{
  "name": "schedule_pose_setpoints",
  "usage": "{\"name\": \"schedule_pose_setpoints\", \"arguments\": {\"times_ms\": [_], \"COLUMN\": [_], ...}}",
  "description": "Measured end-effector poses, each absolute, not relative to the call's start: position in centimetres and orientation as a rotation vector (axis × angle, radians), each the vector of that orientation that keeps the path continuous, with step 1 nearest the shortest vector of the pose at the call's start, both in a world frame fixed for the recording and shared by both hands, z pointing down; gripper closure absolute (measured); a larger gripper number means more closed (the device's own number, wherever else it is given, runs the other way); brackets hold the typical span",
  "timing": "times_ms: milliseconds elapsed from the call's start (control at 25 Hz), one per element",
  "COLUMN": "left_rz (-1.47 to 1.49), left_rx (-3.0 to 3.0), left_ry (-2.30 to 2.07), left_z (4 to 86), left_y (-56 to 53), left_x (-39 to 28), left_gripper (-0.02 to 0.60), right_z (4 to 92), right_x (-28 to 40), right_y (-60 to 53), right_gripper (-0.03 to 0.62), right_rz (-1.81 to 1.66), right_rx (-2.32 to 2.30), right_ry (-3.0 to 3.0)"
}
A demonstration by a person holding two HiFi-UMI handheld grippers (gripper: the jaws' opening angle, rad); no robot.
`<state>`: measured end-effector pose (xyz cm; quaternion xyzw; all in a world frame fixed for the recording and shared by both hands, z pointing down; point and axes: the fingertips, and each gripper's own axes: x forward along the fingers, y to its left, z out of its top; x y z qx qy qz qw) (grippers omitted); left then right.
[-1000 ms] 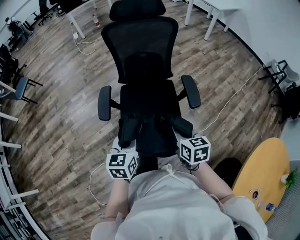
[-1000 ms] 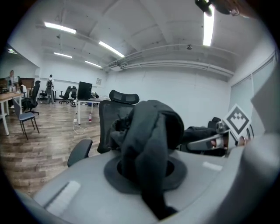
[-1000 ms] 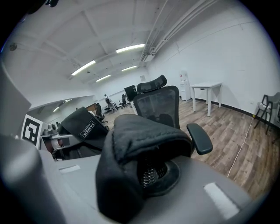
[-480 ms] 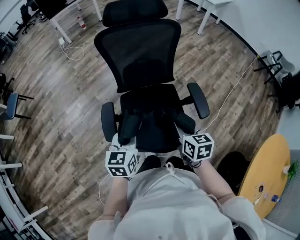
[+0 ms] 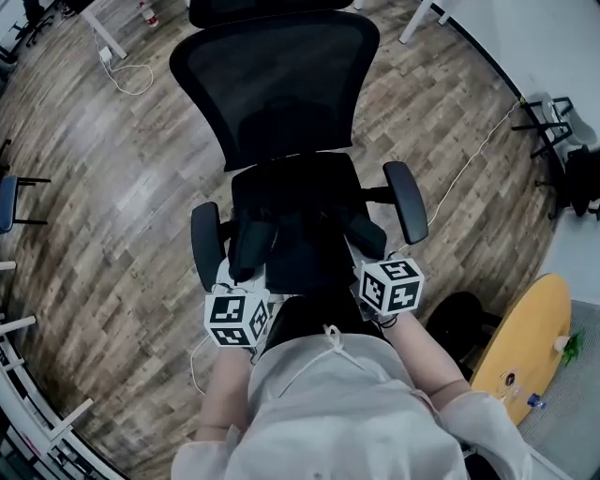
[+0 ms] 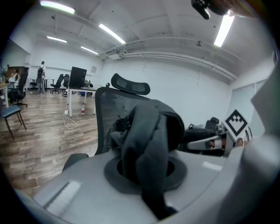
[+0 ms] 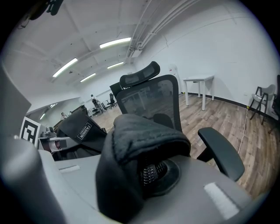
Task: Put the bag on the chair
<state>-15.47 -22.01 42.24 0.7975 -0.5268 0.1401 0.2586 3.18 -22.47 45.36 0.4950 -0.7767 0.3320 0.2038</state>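
- Person's white shirt [image 5: 328, 412]: at the lower edge of the head view, directly in front of the chair [image 5: 281, 84].
- Left gripper [image 6: 148, 173]: at the front left corner of the chair's seat. Its fingers are clenched on a dark grey strap [image 6: 148, 127], which bunches up above them.
- Right gripper [image 7: 131, 177]: at the front right corner of the chair's seat. Its fingers are clenched on a padded black strap [image 7: 140, 135], which folds over them.
- Bag [image 5: 300, 234]: black, over the chair's seat, between the left armrest [image 5: 204, 246] and the right armrest [image 5: 406, 202]. Both straps run from it back to the grippers. It is black against black, so whether it rests on the seat cannot be told.
- Chair: black, with a mesh back, facing the person. Its headrest [image 5: 262, 7] is at the far end.
- Wooden floor [image 5: 112, 187]: under and all round the chair. A pale cable [image 5: 469, 178] trails across it to the chair's right.
- Yellow round table [image 5: 525, 347]: well apart from the chair, to its right.
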Motion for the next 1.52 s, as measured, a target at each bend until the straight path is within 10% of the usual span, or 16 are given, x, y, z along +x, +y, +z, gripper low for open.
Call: {"name": "schedule_pose_setpoints", "arguments": {"times_ms": [1520], "left_rz": [0.572], "left_rx": [1.821], "left_ry": [-1.45], "left_z": [69.5], "left_y": [-34.1], "left_x": [-14.6], "left_gripper": [0.558], "right_z": [71.2], "right_x": [4.4], "right_y": [-36.5], "right_gripper": [0.563], "right_rz": [0.939], "right_rx": [1.126], "right_ry": [-2.081]}}
